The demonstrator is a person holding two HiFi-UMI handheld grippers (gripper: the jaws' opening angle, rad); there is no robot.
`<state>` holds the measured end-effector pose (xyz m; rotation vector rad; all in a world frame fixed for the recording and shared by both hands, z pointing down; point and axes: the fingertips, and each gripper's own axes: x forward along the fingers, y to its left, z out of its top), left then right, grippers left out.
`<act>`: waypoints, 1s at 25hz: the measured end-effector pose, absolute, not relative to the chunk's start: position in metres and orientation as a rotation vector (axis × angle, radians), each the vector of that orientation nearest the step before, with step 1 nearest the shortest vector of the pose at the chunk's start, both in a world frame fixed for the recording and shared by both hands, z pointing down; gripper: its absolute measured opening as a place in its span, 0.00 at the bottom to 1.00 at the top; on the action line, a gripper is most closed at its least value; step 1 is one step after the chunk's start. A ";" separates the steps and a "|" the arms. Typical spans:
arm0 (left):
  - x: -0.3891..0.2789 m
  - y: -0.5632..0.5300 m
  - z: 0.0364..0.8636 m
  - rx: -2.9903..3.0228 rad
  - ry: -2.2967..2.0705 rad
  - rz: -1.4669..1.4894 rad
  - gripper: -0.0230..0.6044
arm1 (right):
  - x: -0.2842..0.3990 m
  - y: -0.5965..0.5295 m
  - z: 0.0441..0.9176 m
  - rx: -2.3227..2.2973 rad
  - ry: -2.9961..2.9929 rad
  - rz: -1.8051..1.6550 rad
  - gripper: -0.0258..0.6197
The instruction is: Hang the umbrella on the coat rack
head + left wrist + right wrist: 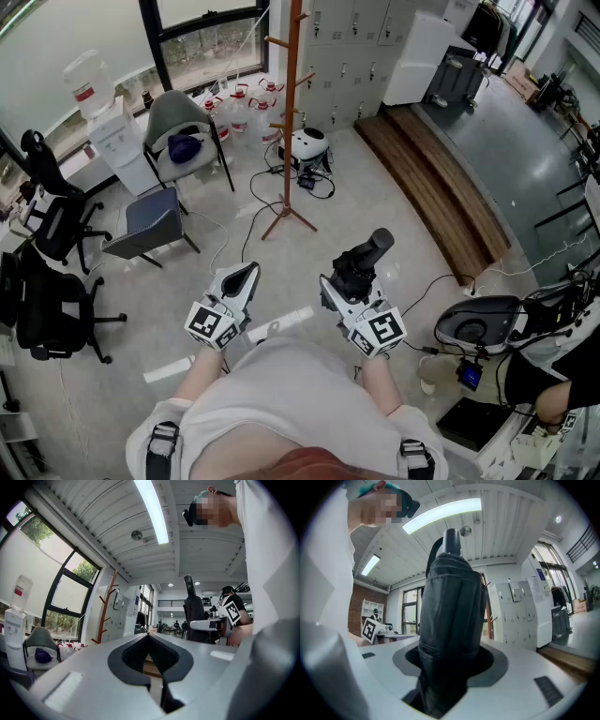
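Office floor (375, 197), rack (292, 112) ahead; umbrella (364, 255) points toward it, clamped in level right gripper (345, 281); left gripper (246, 275) level, closed, empty.

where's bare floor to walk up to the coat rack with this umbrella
Bare grey floor lies between the tall wooden coat rack and the long wooden step, and this side of the rack's feet, bar one thin black cable. Crowded: grey chairs to its left, clear water bottles and a white round device behind.

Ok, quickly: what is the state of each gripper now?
Left gripper: closed, empty.
Right gripper: closed on the folded black umbrella.
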<state>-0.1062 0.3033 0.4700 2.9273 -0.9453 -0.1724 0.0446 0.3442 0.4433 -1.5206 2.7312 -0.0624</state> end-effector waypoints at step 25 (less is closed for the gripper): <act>-0.142 0.270 0.484 2.946 -0.866 -0.142 0.05 | 0.005 0.313 0.453 -1.658 2.658 -0.085 0.41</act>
